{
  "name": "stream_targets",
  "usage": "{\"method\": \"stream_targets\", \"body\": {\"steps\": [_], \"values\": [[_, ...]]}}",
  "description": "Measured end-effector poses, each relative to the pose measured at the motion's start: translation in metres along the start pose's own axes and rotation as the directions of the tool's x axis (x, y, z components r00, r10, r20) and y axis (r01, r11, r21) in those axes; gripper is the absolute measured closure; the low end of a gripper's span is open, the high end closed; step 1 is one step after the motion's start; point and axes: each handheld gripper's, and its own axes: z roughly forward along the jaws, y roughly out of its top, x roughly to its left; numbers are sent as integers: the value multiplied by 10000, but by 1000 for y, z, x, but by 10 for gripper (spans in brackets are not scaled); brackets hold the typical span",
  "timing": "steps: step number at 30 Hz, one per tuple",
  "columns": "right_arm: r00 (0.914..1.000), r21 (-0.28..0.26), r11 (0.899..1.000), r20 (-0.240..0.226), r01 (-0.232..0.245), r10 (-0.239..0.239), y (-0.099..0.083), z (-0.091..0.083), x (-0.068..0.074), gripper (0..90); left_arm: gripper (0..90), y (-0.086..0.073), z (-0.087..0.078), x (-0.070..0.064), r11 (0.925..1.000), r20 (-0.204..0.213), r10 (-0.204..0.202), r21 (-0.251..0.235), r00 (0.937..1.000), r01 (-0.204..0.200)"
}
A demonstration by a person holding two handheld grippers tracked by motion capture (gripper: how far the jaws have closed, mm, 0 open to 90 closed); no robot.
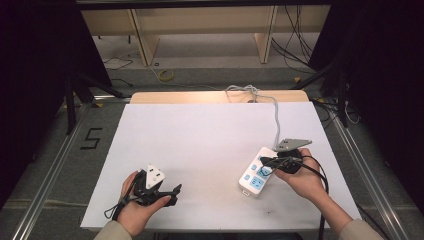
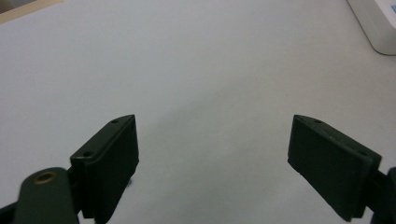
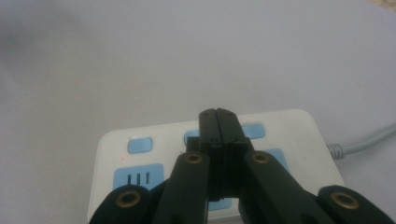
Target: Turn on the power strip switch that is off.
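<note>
So the left gripper sits near the front left of the desk, and in the left gripper view its jaws are spread wide with nothing between them, just bare white desk surface under the gap. The pads look like flat matte black slabs with little screw holes along the top edge, kind of wedge shaped from this angle. The right gripper is over on the right side, and its jaws are pressed together flat, no gap at all in the right gripper view, with the closed tips hovering over or maybe touching the top of the power strip, can't really tell which. Nothing is pinched between them as far as I can see. The linkage arms are glossy black with brass coloured rivets. The power strip is a white plastic block with rounded corners, light blue socket faces and a small blue button, and it lies angled on the desk's right half, just in front of the right hand. Its grey cable runs off toward the far edge of the desk, where it bunches up. The desk top is a plain smooth white sheet, with a strip of light wood showing at the back edge.
</note>
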Motion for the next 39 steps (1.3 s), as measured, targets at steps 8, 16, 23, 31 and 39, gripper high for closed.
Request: {"method": "stream_targets", "body": {"steps": [8,16,23,31,39], "values": [[10000,178,9998,20,-50,49,2,5,0,900,160,0,0,0,10000,-7,-28,-31,10000,28],[10000,245,9997,-4,-81,81,3,8,-1,900,160,0,0,0,10000,-9,-60,-57,10000,60],[10000,301,9995,-31,-79,80,4,14,0,900,160,0,0,0,10000,-11,-42,-63,10000,42],[10000,431,9991,-80,-24,27,5,21,1,900,160,0,0,0,10000,3,-66,-64,10000,67],[9999,603,9982,-163,23,-14,6,27,3,900,160,0,0,0,10000,14,-69,-62,10000,69]]}}
